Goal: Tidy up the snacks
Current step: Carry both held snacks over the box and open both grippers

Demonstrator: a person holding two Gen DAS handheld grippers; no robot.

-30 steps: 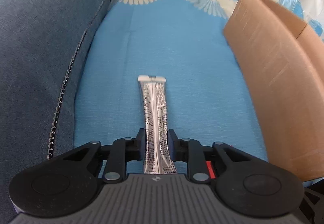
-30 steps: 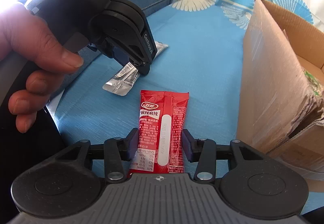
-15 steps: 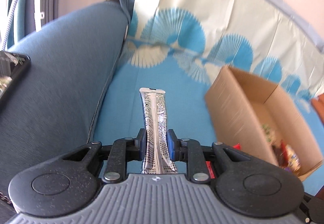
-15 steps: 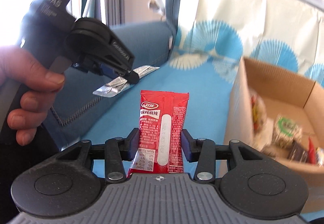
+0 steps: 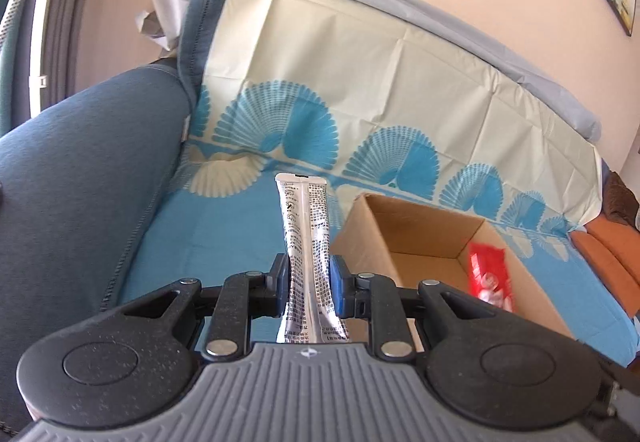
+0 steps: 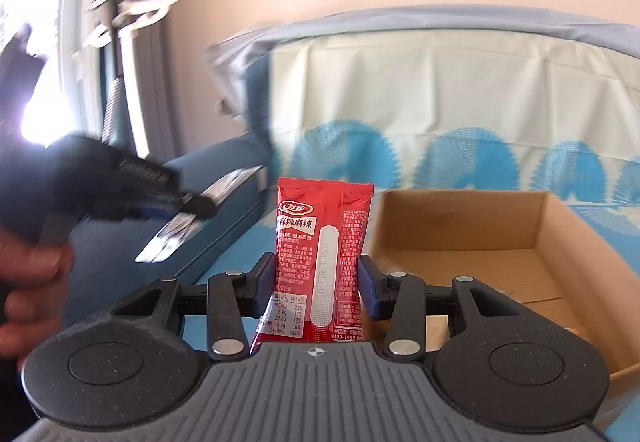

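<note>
Silver sachet (image 5: 306, 242) gripped above the sofa (image 5: 80, 170)

The left hand-held gripper (image 5: 308, 284) clamped it upright; a red packet (image 5: 490, 276) showed at the open box (image 5: 400, 226).

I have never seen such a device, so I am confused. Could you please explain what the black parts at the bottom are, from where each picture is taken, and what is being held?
There is no robot here. A person holds a hand tool with two fingers in each hand, and each tool carries a wide-angle camera looking forward along its fingers. The black parts at the bottom are the tool itself.

In the left tool's picture, the left gripper pinches a silver snack packet. In the right tool's picture, the right gripper pinches a red snack packet; at the left edge you see, blurred, the person's other hand with the left tool.

Below lies a sofa under a blue patterned cover. On it stands an open cardboard box, with another red packet showing over it.
</note>
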